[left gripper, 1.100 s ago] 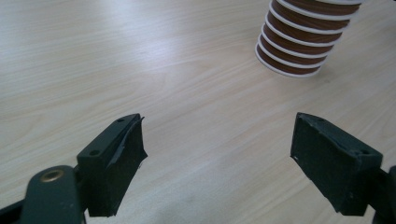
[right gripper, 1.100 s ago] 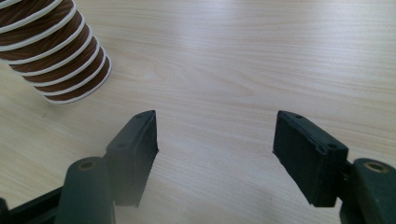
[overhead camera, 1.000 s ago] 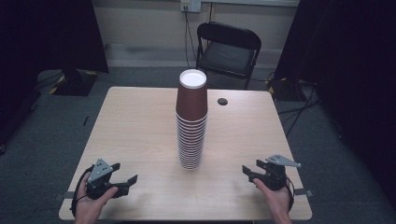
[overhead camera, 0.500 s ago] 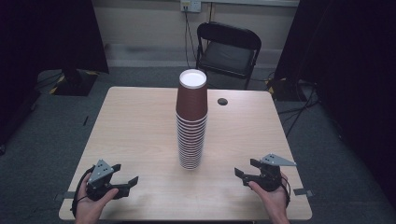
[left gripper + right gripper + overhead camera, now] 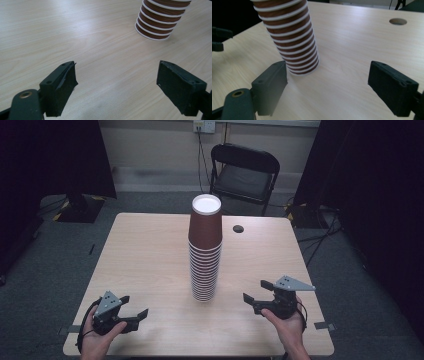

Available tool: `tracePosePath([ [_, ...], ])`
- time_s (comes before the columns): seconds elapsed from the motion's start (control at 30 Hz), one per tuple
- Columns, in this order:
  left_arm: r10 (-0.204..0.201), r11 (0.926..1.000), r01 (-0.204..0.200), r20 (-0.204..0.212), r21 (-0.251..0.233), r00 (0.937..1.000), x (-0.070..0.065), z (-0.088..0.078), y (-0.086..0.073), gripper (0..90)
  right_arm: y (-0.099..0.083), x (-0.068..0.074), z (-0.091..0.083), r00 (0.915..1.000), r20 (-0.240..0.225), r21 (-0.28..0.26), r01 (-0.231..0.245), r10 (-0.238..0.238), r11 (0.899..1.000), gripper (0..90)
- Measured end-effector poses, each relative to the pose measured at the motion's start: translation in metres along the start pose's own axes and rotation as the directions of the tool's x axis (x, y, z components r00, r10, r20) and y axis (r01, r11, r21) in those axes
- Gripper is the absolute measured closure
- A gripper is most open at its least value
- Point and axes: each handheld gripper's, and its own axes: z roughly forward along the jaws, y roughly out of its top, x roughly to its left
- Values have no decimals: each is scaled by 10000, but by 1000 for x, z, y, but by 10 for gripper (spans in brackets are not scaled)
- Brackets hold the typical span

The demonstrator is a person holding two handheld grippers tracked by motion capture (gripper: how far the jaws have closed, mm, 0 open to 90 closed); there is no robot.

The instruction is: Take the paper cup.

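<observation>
A tall stack of upturned brown paper cups [image 5: 205, 250] stands near the middle of the wooden table [image 5: 145, 255]. My left gripper [image 5: 134, 309] rests low at the front left, open, its jaws wide apart with nothing between them. The stack's base [image 5: 155, 25] lies ahead of it to the right. My right gripper [image 5: 257, 292] hovers at the front right, open, pointing toward the stack. The stack [image 5: 292, 42] rises just beyond its left jaw, not between the jaws.
A round cable hole [image 5: 238, 228] sits in the table behind and to the right of the stack. A black folding chair [image 5: 242, 175] stands past the far edge. Dark curtains flank the room.
My right gripper has moved left and forward toward the cup stack. The left gripper and the stack have stayed put.
</observation>
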Motion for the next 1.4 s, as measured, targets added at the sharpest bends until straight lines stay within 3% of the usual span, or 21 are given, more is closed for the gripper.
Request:
tracePosePath([
  [0.47, -19, 10000, 19, -43, 6, 10000, 1, -1, 0, 159, 40, 17, 3, 9971, -613, -1042, 379, -445, 9938, 164],
  [0.97, -23, 10000, 23, 4, 21, 10000, 1, 0, 0, 162, 81, 32, 4, 9873, -1268, -1570, 753, -957, 9847, 134],
  [1.4, -54, 10000, 53, 32, 61, 10000, 1, 1, 0, 163, 111, 42, 2, 9795, -1525, -2270, 953, -1320, 9692, 134],
])
